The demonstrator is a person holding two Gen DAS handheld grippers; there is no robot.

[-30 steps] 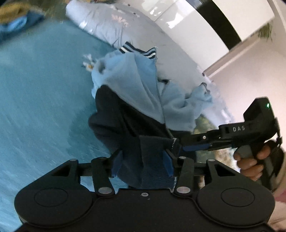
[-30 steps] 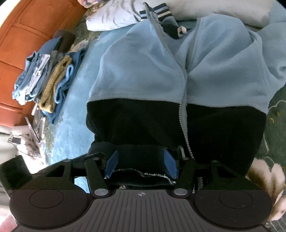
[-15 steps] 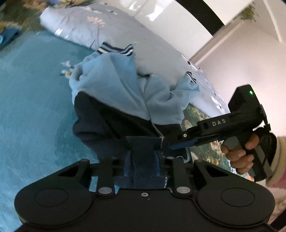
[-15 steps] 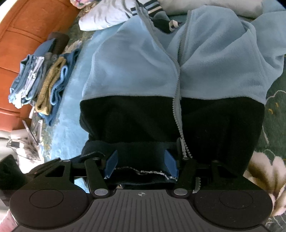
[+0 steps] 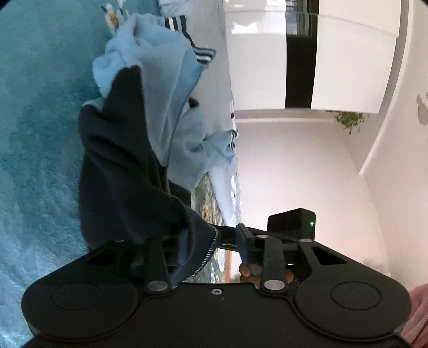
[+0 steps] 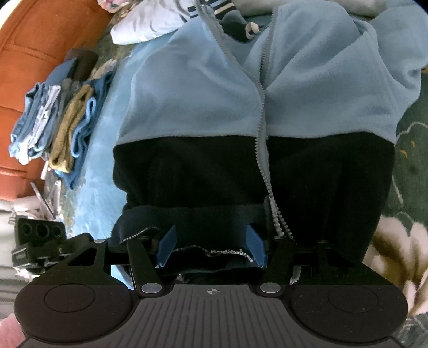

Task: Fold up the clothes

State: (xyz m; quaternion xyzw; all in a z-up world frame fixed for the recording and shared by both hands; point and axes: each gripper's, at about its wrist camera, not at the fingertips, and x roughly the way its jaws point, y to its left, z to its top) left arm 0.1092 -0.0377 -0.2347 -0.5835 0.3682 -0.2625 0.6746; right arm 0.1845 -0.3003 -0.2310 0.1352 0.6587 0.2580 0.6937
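Observation:
A fleece zip jacket (image 6: 214, 101), light blue above and dark navy below, lies spread on a teal blanket (image 5: 40, 133). My right gripper (image 6: 211, 245) points down at the jacket's bottom hem (image 6: 203, 214); the bunched hem and zipper edge fill the gap between its blue pads (image 6: 165, 245), and it is shut on them. My left gripper (image 5: 214, 242) is rolled to one side and its jaws are opening. The navy hem (image 5: 198, 241) hangs against its left finger, while the right finger (image 5: 242, 241) stands apart from the cloth. The right gripper's body (image 5: 291, 223) shows just behind.
A pile of folded clothes (image 6: 58, 125) sits left of the jacket, by an orange headboard (image 6: 40, 40). A pale floral pillow (image 6: 149, 24) lies beyond the collar. Dark green flowered bedding (image 6: 406, 187) is to the right. The left gripper's body (image 6: 40, 238) shows at the lower left.
My left gripper rolled and dropped, so its view turned sideways. Its jaws pinched the hem half a second ago and have since spread apart. The right gripper kept its hold and stayed put.

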